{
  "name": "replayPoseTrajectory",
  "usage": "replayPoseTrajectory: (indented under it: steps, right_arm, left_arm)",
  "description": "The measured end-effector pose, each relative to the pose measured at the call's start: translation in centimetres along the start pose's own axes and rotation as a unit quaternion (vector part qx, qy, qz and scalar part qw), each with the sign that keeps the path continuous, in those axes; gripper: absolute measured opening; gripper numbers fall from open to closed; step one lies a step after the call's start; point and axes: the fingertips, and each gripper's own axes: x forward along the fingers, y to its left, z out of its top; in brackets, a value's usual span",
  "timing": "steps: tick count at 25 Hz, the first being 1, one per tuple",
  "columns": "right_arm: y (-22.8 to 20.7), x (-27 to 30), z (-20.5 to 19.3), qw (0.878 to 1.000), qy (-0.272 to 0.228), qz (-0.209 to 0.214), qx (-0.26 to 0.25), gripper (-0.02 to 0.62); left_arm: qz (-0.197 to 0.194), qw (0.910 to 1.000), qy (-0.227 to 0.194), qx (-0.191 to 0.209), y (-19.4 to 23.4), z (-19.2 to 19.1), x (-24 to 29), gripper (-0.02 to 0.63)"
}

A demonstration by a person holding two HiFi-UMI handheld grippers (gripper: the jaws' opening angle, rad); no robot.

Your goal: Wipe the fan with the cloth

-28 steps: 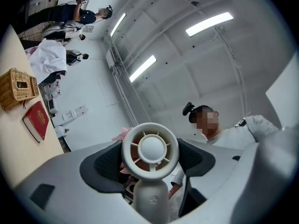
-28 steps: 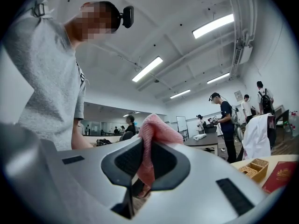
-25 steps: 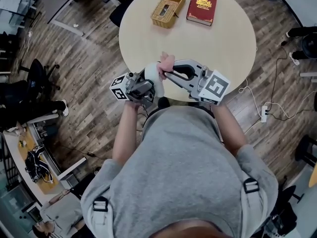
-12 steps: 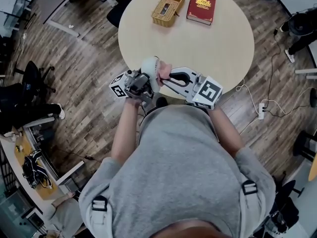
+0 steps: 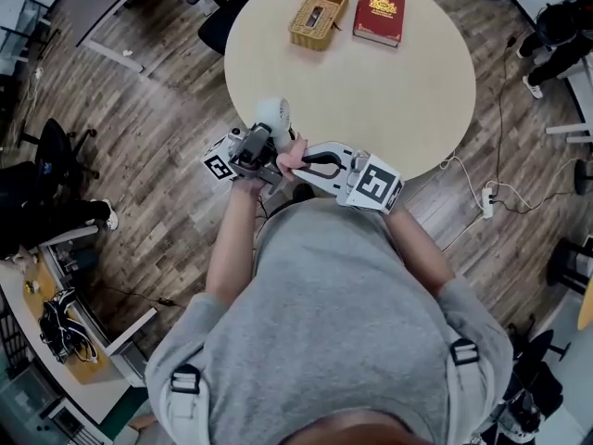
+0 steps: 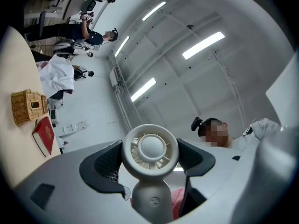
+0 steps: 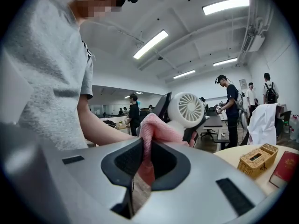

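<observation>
A small white handheld fan [image 5: 272, 116] is held off the table's near edge. My left gripper [image 5: 257, 148] is shut on its handle; in the left gripper view the round fan head [image 6: 150, 150] stands upright between the jaws of the left gripper [image 6: 149, 164]. My right gripper [image 5: 298, 161] is shut on a pink cloth [image 5: 290, 158], which presses against the fan just below its head. In the right gripper view the cloth [image 7: 156, 129] bunches up from the right gripper [image 7: 145, 160] and touches the fan [image 7: 189, 108].
The round beige table [image 5: 408, 91] carries a wicker basket [image 5: 320, 14] and a red book [image 5: 379, 14] at its far side. A black chair [image 5: 222, 21] stands beyond the table. A power strip [image 5: 488, 204] and cables lie on the wooden floor at right.
Both grippers have shifted slightly left and off the table's edge. The fan head has swung away from me, and the cloth now sits below the head instead of beyond it.
</observation>
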Motion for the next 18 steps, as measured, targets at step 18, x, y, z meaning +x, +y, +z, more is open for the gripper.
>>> replayPoseTrajectory:
  steps: [18]
  right_arm:
    - [-2.2, 3.7, -1.2, 0.993, 0.001, -0.117, -0.019, 0.043]
  left_arm:
    - [0.202, 0.9676, 0.074, 0.132, 3.8, 0.1, -2.2, 0.371]
